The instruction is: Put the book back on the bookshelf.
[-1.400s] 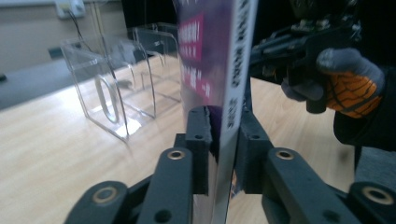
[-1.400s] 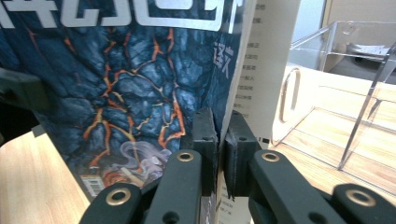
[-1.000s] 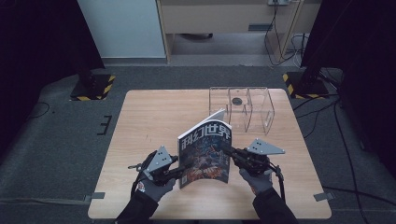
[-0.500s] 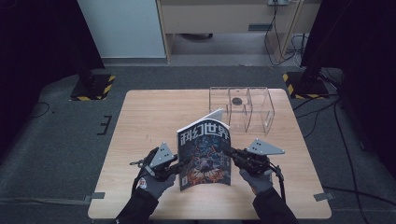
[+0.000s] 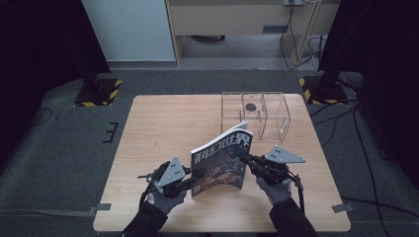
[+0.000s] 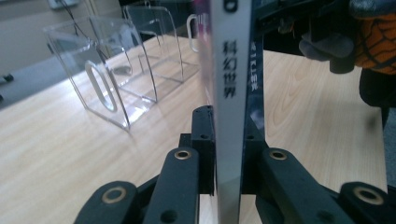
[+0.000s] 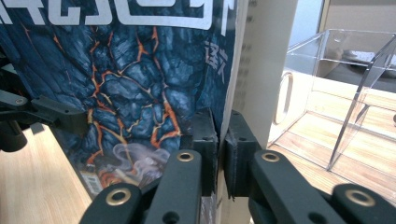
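A thin magazine with a dark blue, orange-veined cover and white characters [image 5: 221, 160] stands upright just below the middle of the high view, its lower edge at or just above the pale wooden worktop [image 5: 163, 123], held from both sides. The left tool [image 5: 190, 181] is clenched on the magazine's spine edge; in the left gripper view its jaws have just been closing and now pinch the white spine [image 6: 229, 93] between them. The right tool [image 5: 245, 160] grips the opposite edge, with its jaws pressed on the cover and pages [image 7: 140, 93] in the right gripper view.

Judging by the pose, the step in hand is carrying the magazine upright toward the clear acrylic divided rack [image 5: 254, 111], which stands in the upper right of the worktop, well apart from the magazine. The next move likely calls for lifting the magazine and lining its thin edge up with one slot, keeping both grips steady so that the floppy pages do not buckle.

A small dark round object [image 5: 250, 106] lies in or behind the rack's middle compartment; which, I cannot tell. The rack's transparent walls are hard to see, so an edge could catch on them. Yellow-and-black striped stand feet [image 5: 96, 94] sit on the floor beyond the worktop.
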### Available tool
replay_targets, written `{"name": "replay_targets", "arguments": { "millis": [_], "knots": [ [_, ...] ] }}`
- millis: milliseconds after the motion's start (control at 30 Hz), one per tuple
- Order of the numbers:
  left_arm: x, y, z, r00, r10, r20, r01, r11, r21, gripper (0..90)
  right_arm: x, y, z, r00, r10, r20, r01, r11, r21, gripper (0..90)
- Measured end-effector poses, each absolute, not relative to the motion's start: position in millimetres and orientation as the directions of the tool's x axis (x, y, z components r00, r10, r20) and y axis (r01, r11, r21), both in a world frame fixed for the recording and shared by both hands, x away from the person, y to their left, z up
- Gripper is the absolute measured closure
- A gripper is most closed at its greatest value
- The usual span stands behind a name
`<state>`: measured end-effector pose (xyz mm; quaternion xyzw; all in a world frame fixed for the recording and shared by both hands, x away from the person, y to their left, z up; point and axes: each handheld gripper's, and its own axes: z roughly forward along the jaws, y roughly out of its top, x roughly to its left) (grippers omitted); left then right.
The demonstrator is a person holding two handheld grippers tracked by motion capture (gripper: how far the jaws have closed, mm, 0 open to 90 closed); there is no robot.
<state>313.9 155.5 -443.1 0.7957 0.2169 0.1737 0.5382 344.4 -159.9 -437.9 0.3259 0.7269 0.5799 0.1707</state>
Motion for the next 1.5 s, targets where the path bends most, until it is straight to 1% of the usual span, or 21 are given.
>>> {"name": "replay_targets", "arguments": {
  "millis": [67, 100, 167, 200, 233, 300, 333, 400, 533, 733, 867, 1033, 1133, 1167, 1300, 1333, 1433, 1500],
  "knots": [
    [312.8, 157.3, -445.6, 0.847, 0.531, 0.024, 0.172, -0.317, 0.933, 81.0, 344.3, -159.8, -437.8, -0.727, 0.674, 0.13, 0.28, 0.118, 0.953, 78.0],
    [311.5, 157.4, -445.9, 0.849, 0.528, 0.018, 0.176, -0.316, 0.932, 80.9, 345.0, -160.5, -437.7, -0.724, 0.676, 0.14, 0.286, 0.11, 0.952, 70.6],
    [309.5, 156.3, -445.5, 0.855, 0.518, 0.019, 0.171, -0.318, 0.933, 81.1, 346.4, -159.7, -438.1, -0.71, 0.691, 0.139, 0.285, 0.1, 0.953, 63.3],
    [309.5, 156.3, -445.5, 0.855, 0.518, 0.019, 0.171, -0.318, 0.933, 81.1, 346.4, -159.7, -438.1, -0.71, 0.691, 0.139, 0.285, 0.1, 0.953, 63.3],
    [307.8, 155.8, -445.5, 0.861, 0.508, 0.025, 0.164, -0.324, 0.932, 81.0, 347.9, -159.6, -438.9, -0.702, 0.699, 0.135, 0.279, 0.096, 0.956, 57.6],
    [307.2, 155.9, -446.0, 0.864, 0.504, 0.022, 0.164, -0.322, 0.933, 81.0, 348.6, -159.5, -439.3, -0.698, 0.704, 0.13, 0.274, 0.094, 0.957, 56.2],
    [307.3, 156.9, -446.6, 0.868, 0.497, 0.02, 0.162, -0.322, 0.933, 81.0, 350.6, -160.1, -440.0, -0.699, 0.703, 0.131, 0.273, 0.094, 0.957, 51.7],
    [307.4, 157.3, -446.7, 0.868, 0.495, 0.022, 0.161, -0.324, 0.932, 80.8, 352.9, -160.6, -441.1, -0.702, 0.699, 0.137, 0.274, 0.088, 0.958, 48.5],
    [307.8, 156.5, -446.2, 0.877, 0.481, 0.019, 0.156, -0.32, 0.934, 80.5, 354.9, -161.7, -442.8, -0.71, 0.692, 0.131, 0.269, 0.094, 0.959, 48.0],
    [307.1, 153.4, -444.6, 0.885, 0.466, 0.008, 0.156, -0.313, 0.937, 82.0, 357.7, -164.9, -443.1, -0.708, 0.693, 0.14, 0.276, 0.089, 0.957, 44.3],
    [307.3, 151.8, -443.5, 0.895, 0.446, 0.005, 0.155, -0.32, 0.935, 82.0, 360.1, -166.2, -444.7, -0.716, 0.676, 0.171, 0.295, 0.071, 0.953, 43.3],
    [309.9, 151.0, -443.2, 0.898, 0.44, -0.018, 0.171, -0.31, 0.935, 81.7, 359.0, -164.4, -445.0, -0.737, 0.652, 0.179, 0.296, 0.074, 0.952, 45.8],
    [311.8, 149.8, -443.6, 0.893, 0.448, -0.035, 0.187, -0.299, 0.936, 79.3, 358.3, -163.2, -445.1, -0.731, 0.664, 0.16, 0.285, 0.084, 0.955, 47.5],
    [312.7, 149.0, -443.7, 0.892, 0.451, -0.036, 0.189, -0.299, 0.935, 78.0, 357.8, -164.3, -445.0, -0.731, 0.664, 0.159, 0.284, 0.083, 0.955, 49.9],
    [314.0, 143.1, -445.5, 0.887, 0.461, -0.032, 0.188, -0.297, 0.936, 77.5, 356.7, -163.8, -444.1, -0.736, 0.658, 0.162, 0.28, 0.077, 0.957, 51.1],
    [313.6, 142.0, -445.5, 0.887, 0.462, -0.03, 0.187, -0.297, 0.936, 78.7, 356.2, -162.9, -443.7, -0.735, 0.662, 0.146, 0.271, 0.09, 0.958, 51.1],
    [311.7, 141.2, -444.3, 0.882, 0.471, -0.027, 0.187, -0.296, 0.937, 81.9, 356.4, -163.9, -443.6, -0.734, 0.661, 0.157, 0.278, 0.082, 0.957, 51.3],
    [310.4, 140.5, -442.6, 0.872, 0.489, -0.009, 0.181, -0.305, 0.935, 82.1, 356.3, -164.3, -443.4, -0.736, 0.658, 0.158, 0.279, 0.082, 0.957, 51.2]
  ]
}}
